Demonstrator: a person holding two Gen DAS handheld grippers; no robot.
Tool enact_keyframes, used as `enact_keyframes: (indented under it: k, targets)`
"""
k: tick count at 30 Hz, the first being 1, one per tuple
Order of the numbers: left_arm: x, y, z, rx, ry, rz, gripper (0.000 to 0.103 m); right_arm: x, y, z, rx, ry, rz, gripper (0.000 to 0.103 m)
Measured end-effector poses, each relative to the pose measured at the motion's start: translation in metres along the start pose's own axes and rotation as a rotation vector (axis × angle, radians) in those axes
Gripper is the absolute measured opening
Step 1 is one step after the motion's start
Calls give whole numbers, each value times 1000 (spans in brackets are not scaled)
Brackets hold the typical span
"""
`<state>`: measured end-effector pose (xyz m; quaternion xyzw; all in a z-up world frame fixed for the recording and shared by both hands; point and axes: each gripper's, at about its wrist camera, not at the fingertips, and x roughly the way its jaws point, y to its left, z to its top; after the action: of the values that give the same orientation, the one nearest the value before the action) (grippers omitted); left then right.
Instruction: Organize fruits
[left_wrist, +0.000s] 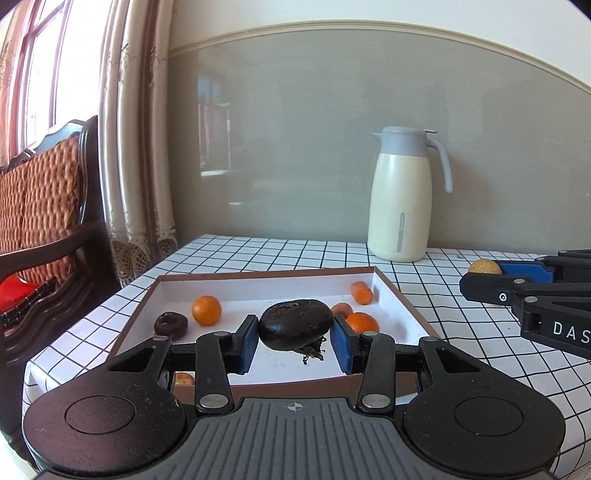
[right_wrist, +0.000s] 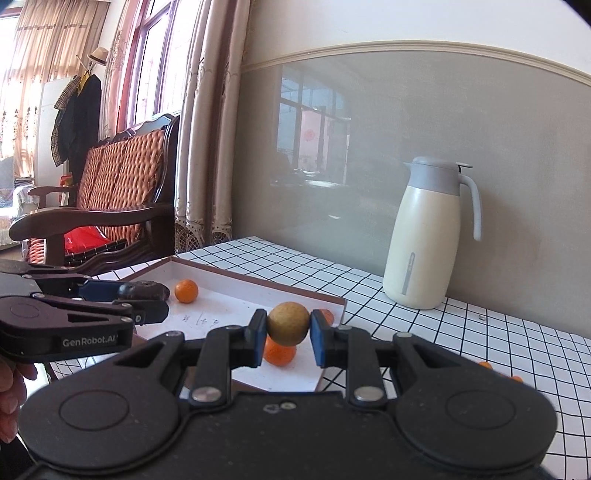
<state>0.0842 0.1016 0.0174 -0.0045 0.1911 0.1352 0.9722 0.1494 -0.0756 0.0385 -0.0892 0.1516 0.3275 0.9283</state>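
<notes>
My left gripper is shut on a dark brown, flattened round fruit and holds it above the white tray. In the tray lie two oranges, two small orange-red fruits and another dark fruit. My right gripper is shut on a tan round fruit, held over the tray's near right corner, above an orange. Each gripper shows in the other's view: the right gripper at the right edge, the left gripper at the left.
A cream thermos jug stands at the back of the checked tablecloth by the wall. Two small orange fruits lie on the cloth right of the tray. A wooden armchair and curtains stand beyond the table's left edge.
</notes>
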Motion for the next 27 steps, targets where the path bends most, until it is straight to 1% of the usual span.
enact_keyframes:
  k: [17,22,27]
  targets:
    - [3,45,0,-37,-11,86,43,26,24,8,-1,-14,42,16]
    - [8,61,1,-50,-12,112,43,37,30,10,0,-16,46,16]
    - [16,71,1,-55,-8,123,43,48,37,16,1,-27,57,16]
